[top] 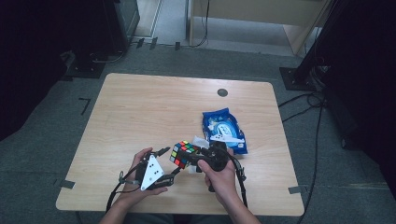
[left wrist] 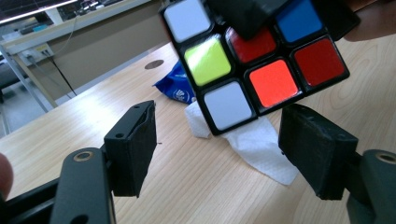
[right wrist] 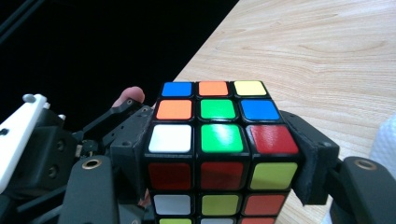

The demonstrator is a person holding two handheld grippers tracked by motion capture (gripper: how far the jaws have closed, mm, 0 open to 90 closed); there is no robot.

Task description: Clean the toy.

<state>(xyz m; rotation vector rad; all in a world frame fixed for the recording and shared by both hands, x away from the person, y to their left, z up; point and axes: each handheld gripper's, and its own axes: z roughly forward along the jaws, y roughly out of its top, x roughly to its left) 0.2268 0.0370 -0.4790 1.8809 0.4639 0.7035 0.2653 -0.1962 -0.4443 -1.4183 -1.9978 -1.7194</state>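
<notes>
**Ana:** Two claws are at work near the front edge of the tabletop point(top: 140, 107), but just one has the puzzle cube point(top: 183, 153). The right claw point(right wrist: 219, 154) is clamped on it, one pad on each side of the nearest layer, and the cube is lifted clear of the wood.

**Ben:** And the left claw point(left wrist: 219, 149)?

**Ana:** Its jaws stand apart with nothing pressed between them. From the left gripper view the cube hangs just above and beyond the two pads, so it has no hold on it. I read that as a pause between turns: one side keeps the cube steady while the other gets ready to take a face.

**Ben:** How far along is the solving?

**Ana:** Not far, I'd judge. Every face in sight is mixed: blue, orange, yellow, green, white and red all share the top in the right gripper view, and the face toward the left claw shows white, green, red, blue and orange together. No finished side shows, so nearly all the work is left.

**Ben:** Anything farther back?

**Ana:** Just behind the cube lies a white tissue point(left wrist: 261, 149) flat on the tabletop, and beyond it a blue wipes packet point(top: 224, 130). Both are apart from the claws and look untouched. A small dark round cap point(top: 222, 92) sits near the far edge.
</notes>
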